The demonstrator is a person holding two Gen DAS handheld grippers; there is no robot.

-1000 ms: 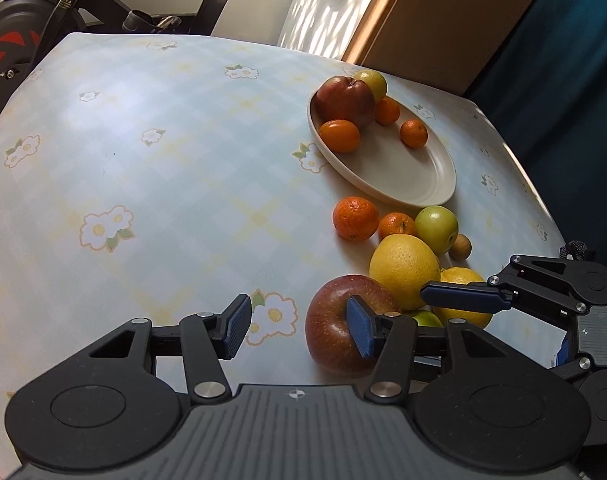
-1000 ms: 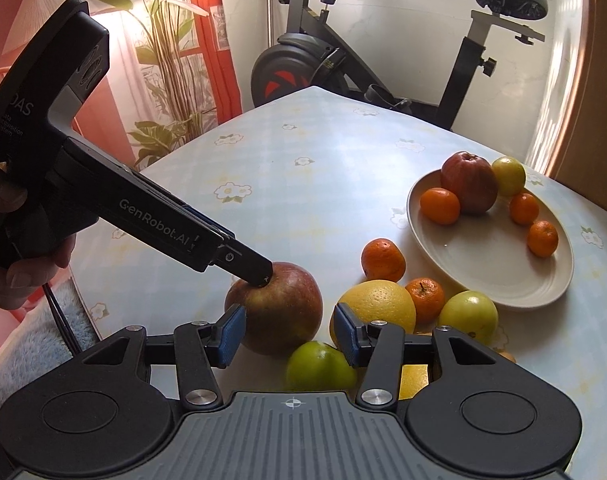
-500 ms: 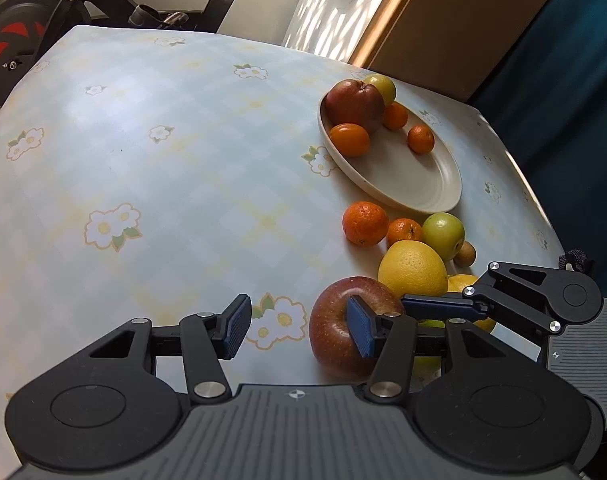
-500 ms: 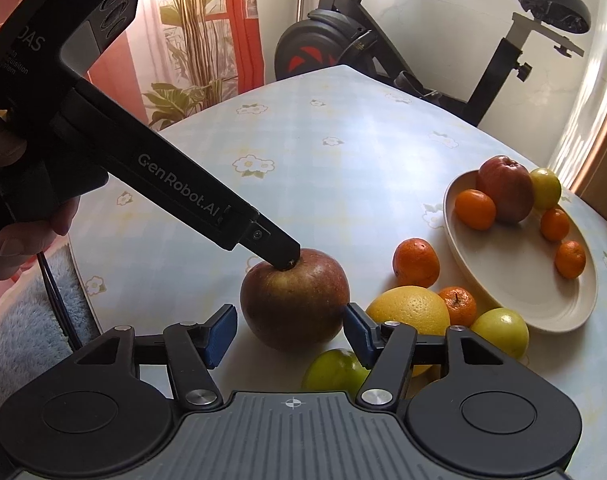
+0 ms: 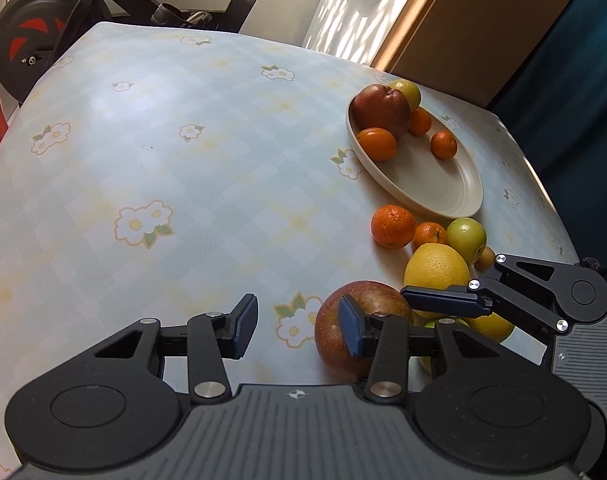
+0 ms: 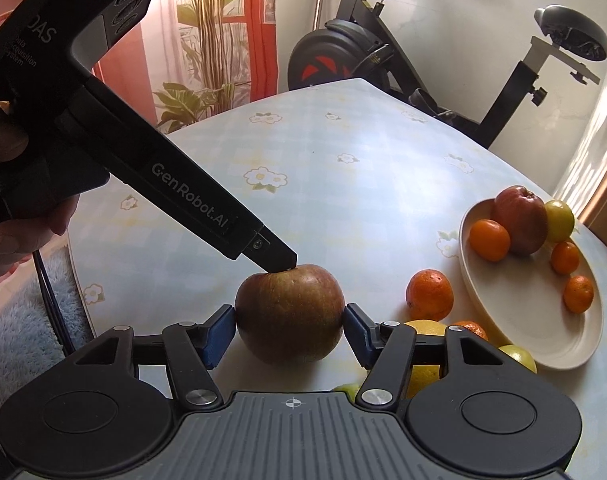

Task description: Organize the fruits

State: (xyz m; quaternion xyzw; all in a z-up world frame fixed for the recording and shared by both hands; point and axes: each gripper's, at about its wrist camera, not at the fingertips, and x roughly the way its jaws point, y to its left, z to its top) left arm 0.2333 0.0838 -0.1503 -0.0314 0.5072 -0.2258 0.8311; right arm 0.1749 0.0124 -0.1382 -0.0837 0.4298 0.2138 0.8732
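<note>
- The right gripper [image 6: 289, 330] has a red apple [image 6: 289, 312] between its blue pads, which sit at the apple's two sides; whether they press it I cannot tell.
- The left gripper [image 5: 299, 328] is closing with nothing between its fingers; one finger rests at that apple's top.
- The apple sits on the table [image 5: 183, 168], near other loose fruit.
- The plate [image 6: 543, 344] lies far right.

Exercise bike [image 6: 383, 52] behind the floral tablecloth [image 5: 183, 184]; potted plant [image 6: 199, 92]; red curtain [image 6: 261, 28].

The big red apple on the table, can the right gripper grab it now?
Probably yes. The apple sits between the right gripper's blue pads, which seem to touch its sides. The left gripper's tip rests on top, possibly hindering lifting.
</note>
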